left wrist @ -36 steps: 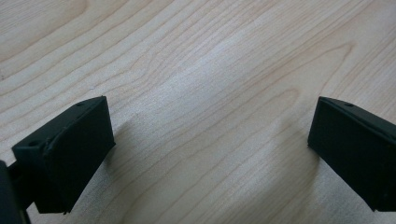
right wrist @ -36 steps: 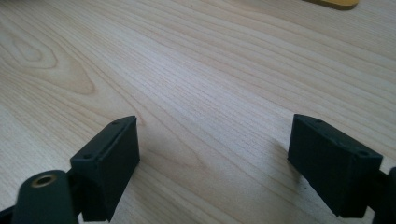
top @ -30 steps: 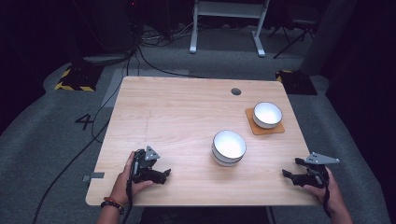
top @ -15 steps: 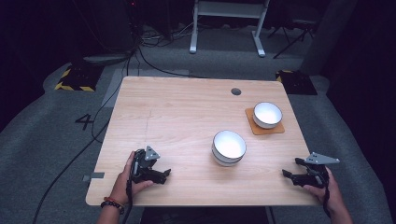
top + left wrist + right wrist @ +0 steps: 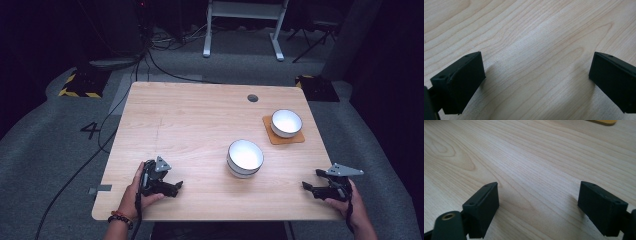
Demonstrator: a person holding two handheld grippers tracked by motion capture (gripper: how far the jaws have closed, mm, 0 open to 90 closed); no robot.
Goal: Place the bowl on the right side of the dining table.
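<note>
Resting apart-jawed on the pale wooden surface, left hand-held gripper and right hand-held gripper empty; nearest white ceramic bowl mid-surface, ungrasped; work apparently unstarted.

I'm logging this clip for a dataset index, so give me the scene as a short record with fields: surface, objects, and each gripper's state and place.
surface: light wooden table with a dark round grommet near its far edge
object 1: white bowl stack with grey sides, right of centre, directly on the wood
object 2: smaller white bowl sitting on an orange square coaster, far right
left gripper: jaws open, empty, resting at the near-left edge
right gripper: jaws open, empty, at the near-right edge
contact: neither gripper touches a bowl
</note>
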